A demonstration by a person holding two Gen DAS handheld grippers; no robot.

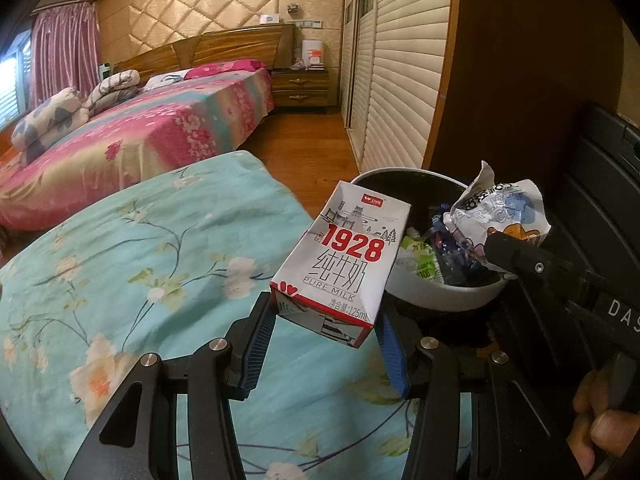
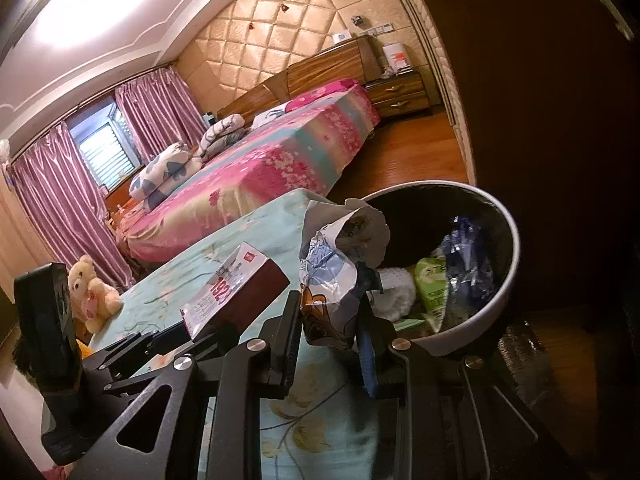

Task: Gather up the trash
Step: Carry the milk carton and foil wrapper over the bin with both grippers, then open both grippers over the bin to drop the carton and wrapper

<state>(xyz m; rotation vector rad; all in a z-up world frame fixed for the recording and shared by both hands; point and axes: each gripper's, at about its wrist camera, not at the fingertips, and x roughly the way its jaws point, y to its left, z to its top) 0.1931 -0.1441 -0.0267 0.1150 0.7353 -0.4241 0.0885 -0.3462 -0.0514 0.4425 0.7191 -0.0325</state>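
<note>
Cardboard milk carton (image 1: 344,260), long axis tilted up-right

My left claw (image 1: 328,344), filling the bottom of its frame, is matte black linkage with round silver screw heads at the joints and ribbed blue pads (image 1: 394,354) lining the fingers. My right claw (image 2: 330,334), at lower centre of its frame, is built alike: black angular arms with triangular cut-outs, silver screws, blue ribbed pads. White letters "DAS" mark its black body at the left view's right edge.
</note>
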